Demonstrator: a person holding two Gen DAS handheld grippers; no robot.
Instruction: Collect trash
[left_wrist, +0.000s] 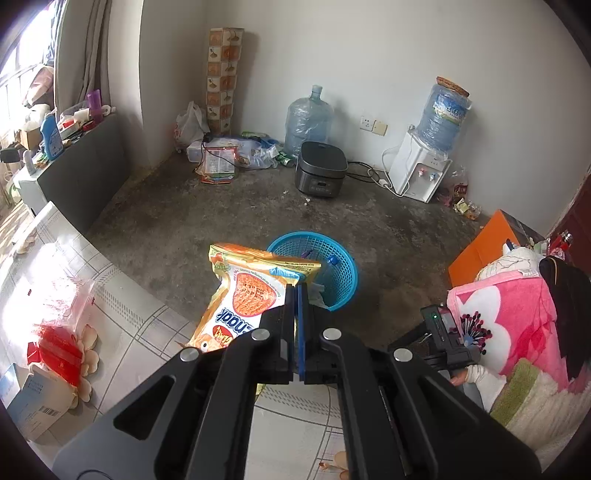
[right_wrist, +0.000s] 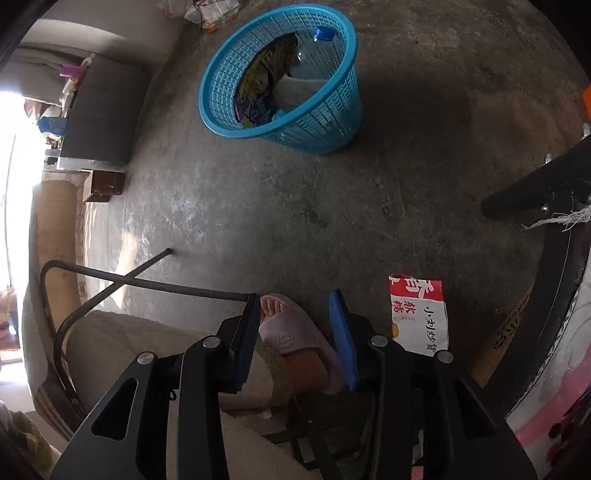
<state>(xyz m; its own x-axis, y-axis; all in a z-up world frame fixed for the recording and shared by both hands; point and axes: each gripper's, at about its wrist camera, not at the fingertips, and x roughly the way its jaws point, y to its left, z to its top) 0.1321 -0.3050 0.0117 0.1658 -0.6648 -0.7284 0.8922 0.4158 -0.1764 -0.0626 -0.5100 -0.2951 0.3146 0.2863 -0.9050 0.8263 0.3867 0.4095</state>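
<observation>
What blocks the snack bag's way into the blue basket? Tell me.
Nothing visible does. The left gripper is shut on the snack bag, with only bare floor before the blue basket, whose mouth is open.

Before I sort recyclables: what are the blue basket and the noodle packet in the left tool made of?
Blue basket: apparently moulded plastic, given its uniform glossy colour and lattice walls. Noodle packet: looks like thin printed plastic film, shiny and crinkled, with crimped edges, pinched in the left tool.
</observation>
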